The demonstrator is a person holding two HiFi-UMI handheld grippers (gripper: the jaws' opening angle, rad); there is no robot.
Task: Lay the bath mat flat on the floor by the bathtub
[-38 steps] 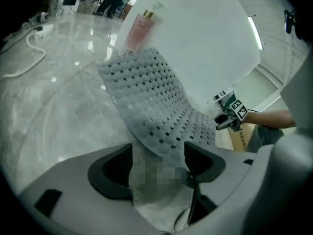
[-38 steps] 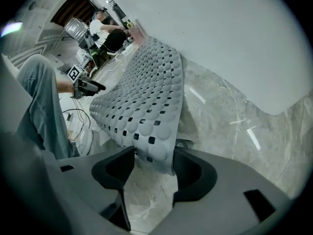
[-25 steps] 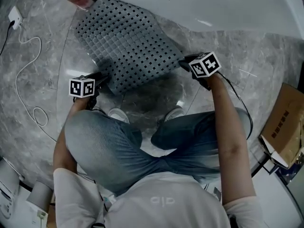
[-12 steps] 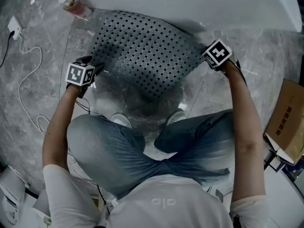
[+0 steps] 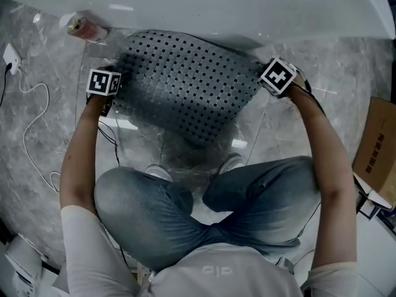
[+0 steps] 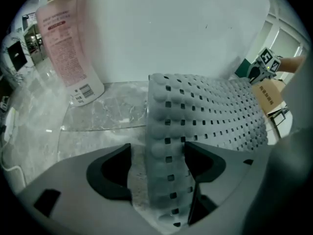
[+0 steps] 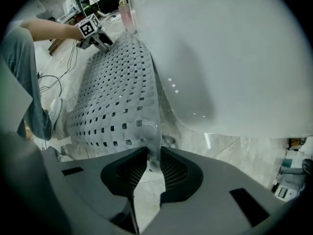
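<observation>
The grey perforated bath mat (image 5: 185, 85) is spread on the floor along the white bathtub (image 5: 247, 5), sagging between my two grippers. My left gripper (image 5: 104, 85) is at the mat's left corner. In the left gripper view its jaws (image 6: 159, 173) have just been opening and stand wide. The mat's edge (image 6: 166, 146) rises between them, leaning toward the right jaw, with floor showing on the other side. My right gripper (image 5: 275, 79) points down at the mat's right corner. It (image 7: 149, 168) is shut on the thin edge of the mat (image 7: 112, 97).
A pink bottle (image 5: 83, 28) stands on the floor by the tub, just past the left gripper. A white cable (image 5: 31, 122) and socket (image 5: 11, 57) lie at the left. A cardboard box (image 5: 377, 153) is at the right. The person's shoes (image 5: 159, 173) are just below the mat.
Both grippers have carried the mat up toward the tub and turned it from diagonal to lying along the tub. The left gripper moved toward the bottle.
</observation>
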